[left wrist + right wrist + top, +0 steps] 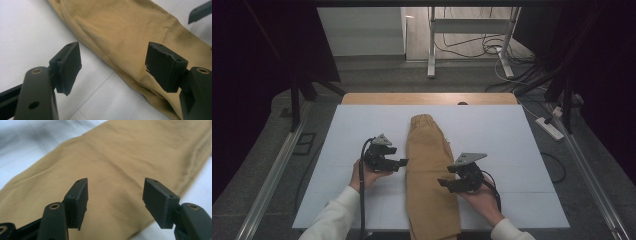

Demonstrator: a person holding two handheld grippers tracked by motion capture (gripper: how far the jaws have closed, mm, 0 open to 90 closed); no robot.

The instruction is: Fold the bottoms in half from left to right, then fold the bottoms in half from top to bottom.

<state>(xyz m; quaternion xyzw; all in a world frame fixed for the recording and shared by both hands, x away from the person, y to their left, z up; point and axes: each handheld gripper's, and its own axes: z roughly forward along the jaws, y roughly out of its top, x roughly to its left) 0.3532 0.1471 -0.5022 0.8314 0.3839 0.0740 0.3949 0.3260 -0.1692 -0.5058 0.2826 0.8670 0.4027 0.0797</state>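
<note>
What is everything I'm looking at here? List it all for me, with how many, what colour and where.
trousers: one pair, tan, folded lengthwise down the middle of the mat, hanging over the near edge
mat: one, white, covering most of the table
table: one, wooden, its far edge showing beyond the mat
power strip: one, white, on the floor to the right
cables: several, dark, on the floor at the back
left tongs: one, black, open, at the trousers' left edge
right tongs: one, black, open, at the trousers' right edge
sleeves: two, white, at the near edge
</note>
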